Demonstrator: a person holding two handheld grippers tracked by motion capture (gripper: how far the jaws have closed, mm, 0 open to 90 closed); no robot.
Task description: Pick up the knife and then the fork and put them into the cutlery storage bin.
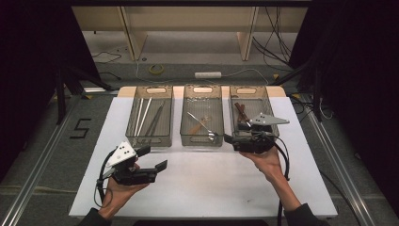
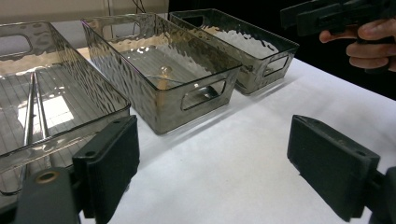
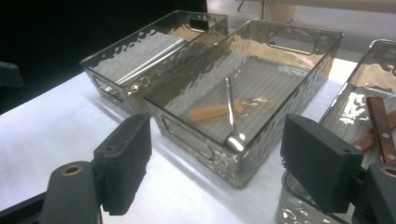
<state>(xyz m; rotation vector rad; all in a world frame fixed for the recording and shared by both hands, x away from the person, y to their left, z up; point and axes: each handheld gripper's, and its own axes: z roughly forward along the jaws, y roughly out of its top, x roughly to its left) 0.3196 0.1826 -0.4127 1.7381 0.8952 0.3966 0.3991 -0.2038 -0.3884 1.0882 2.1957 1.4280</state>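
High view showed three smoky clear bins in a row on a white table (image 1: 197, 188), with both tongs held on the near side of them. The left tongs (image 1: 155, 159) hovered over bare table, just short of the left bin (image 1: 149, 115), their jaws spread wide with nothing between them; in the left gripper view the left tongs (image 2: 212, 163) framed white tabletop, with the left bin (image 2: 56, 107) close at their left jaw and thin metal rods (image 2: 32, 107) lying along its floor. The right tongs (image 1: 229, 140) were held at the near end of the right bin (image 1: 249, 110), pointing left toward the middle bin (image 1: 202, 115). In the right gripper view the right tongs (image 3: 219, 158) were also spread and empty, and the middle bin (image 3: 252, 93) sat just beyond them, ahead and slightly left. On its floor lay a metal spoon (image 3: 231, 116) crossing a wooden-handled piece (image 3: 212, 112), apart from both jaws. Beside the right jaw, the right bin (image 3: 373, 79) held brown-handled knives (image 3: 380, 126). Farther off past the middle bin stood the left bin (image 3: 144, 51). From the left tongs, the person's other hand (image 2: 371, 39) showed up and to the right, gripping the right tongs above the table.
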